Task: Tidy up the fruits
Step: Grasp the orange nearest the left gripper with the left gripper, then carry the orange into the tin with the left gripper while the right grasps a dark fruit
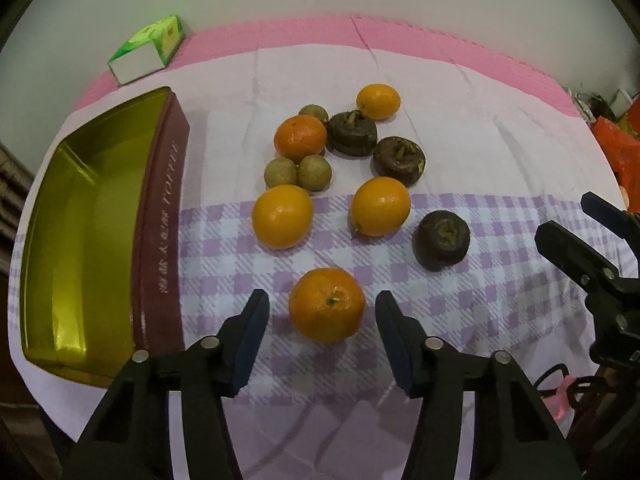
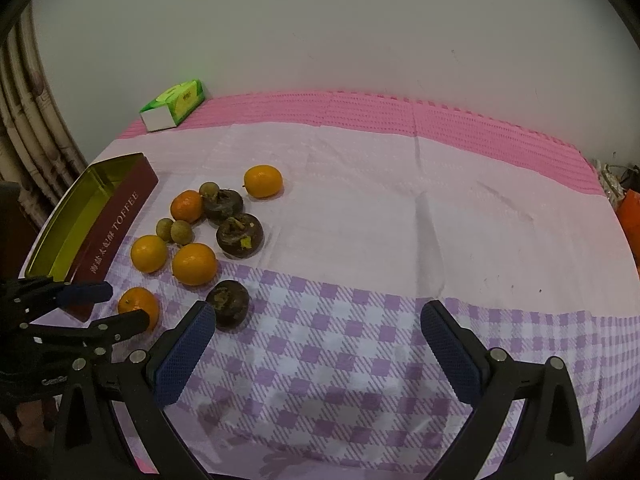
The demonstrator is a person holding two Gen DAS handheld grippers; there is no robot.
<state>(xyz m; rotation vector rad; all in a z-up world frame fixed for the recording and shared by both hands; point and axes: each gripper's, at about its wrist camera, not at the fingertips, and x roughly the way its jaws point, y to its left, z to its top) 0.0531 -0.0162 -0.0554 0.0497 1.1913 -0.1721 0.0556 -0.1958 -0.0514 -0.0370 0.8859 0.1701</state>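
Note:
Several oranges, three dark mangosteens and three small brown longans lie on the checked cloth. In the left wrist view my left gripper (image 1: 322,312) is open with its fingers on either side of the nearest orange (image 1: 327,304), not touching it. The open gold tin (image 1: 84,232) with a maroon side stands to the left, empty. My right gripper (image 2: 316,320) is open and empty over the cloth, right of a mangosteen (image 2: 229,303). The same orange (image 2: 138,305) and the left gripper (image 2: 120,308) show at the left of the right wrist view.
A green and white tissue box (image 1: 148,48) stands at the back left on the pink mat (image 1: 440,40). The right gripper (image 1: 572,224) shows at the right edge of the left wrist view. Red bags (image 1: 620,148) lie beyond the table's right edge.

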